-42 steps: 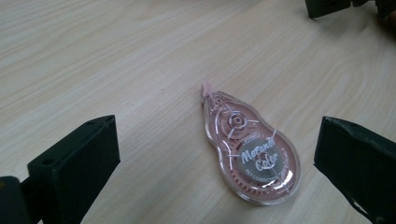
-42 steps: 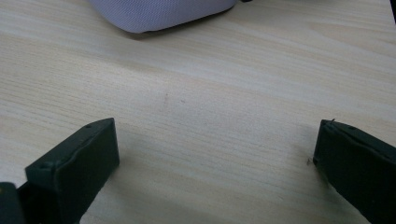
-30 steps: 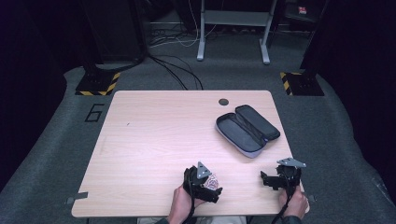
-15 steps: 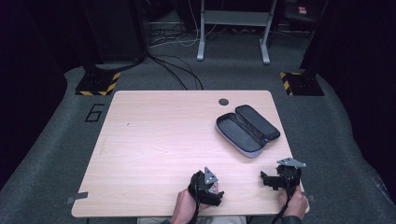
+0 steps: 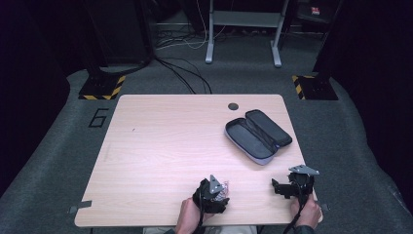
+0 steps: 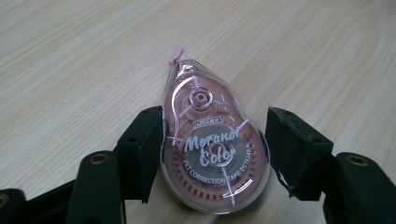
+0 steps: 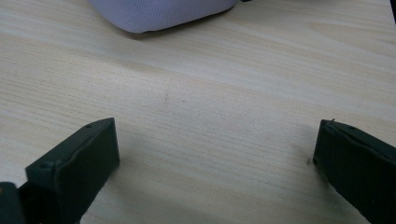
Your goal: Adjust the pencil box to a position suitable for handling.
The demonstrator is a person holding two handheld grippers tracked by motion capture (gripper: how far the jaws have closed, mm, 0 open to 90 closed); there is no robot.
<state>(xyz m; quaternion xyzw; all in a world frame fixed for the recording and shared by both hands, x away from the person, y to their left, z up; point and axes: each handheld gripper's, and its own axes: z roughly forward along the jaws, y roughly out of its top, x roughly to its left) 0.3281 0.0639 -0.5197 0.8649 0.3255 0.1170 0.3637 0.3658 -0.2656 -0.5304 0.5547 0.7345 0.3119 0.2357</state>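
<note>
Left claw straddling a pink correction tape at the near edge of the counter

The left claw (image 6: pixel 205 163) sits low over the correction tape (image 6: pixel 210 154), which lies flat on the counter (image 5: pixel 165 146) with its pointed tip aimed away from the person. The jaw on one side touches the tape's clear shell and the other stands a little off, so the claw is spread around it rather than clamped, set across the wide, round body where a squeeze would likely hold best. In the high view the left claw (image 5: pixel 212 194) is near the front edge. The right claw (image 5: pixel 292 186) rests wide apart and empty near the front right corner, just short of the open pencil case (image 5: pixel 257 136), probably the tape's destination, its halves lying ready.
</note>
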